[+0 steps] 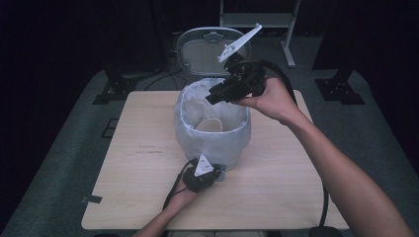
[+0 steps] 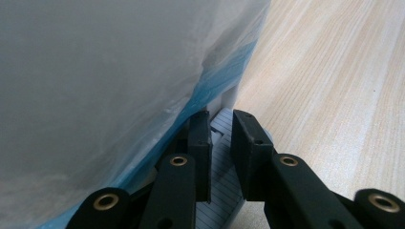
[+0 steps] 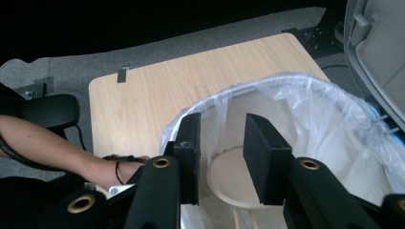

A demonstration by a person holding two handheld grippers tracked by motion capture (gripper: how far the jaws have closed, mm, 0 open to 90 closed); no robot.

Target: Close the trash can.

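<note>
- Left gripper [image 1: 210,174], near the table's [image 1: 143,163] front edge, clamps the bin's [image 1: 213,136] pedal [image 2: 220,157].
- Bin stands mid-table, lid [image 1: 210,49] up; its bag [image 3: 305,90] is thin, soft, slippery.
- Right gripper [image 1: 217,94] hovers above, jaws parted, empty; light disc [image 3: 234,179] lies inside.

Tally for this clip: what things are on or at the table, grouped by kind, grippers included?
Hand-held gripper: 2 (left hand-held gripper, right hand-held gripper)
Lidded bin: 1, lid up
Clear bin liner: 1
Round pale wooden piece inside the bin: 1
Table: 1
Total: 6
</note>
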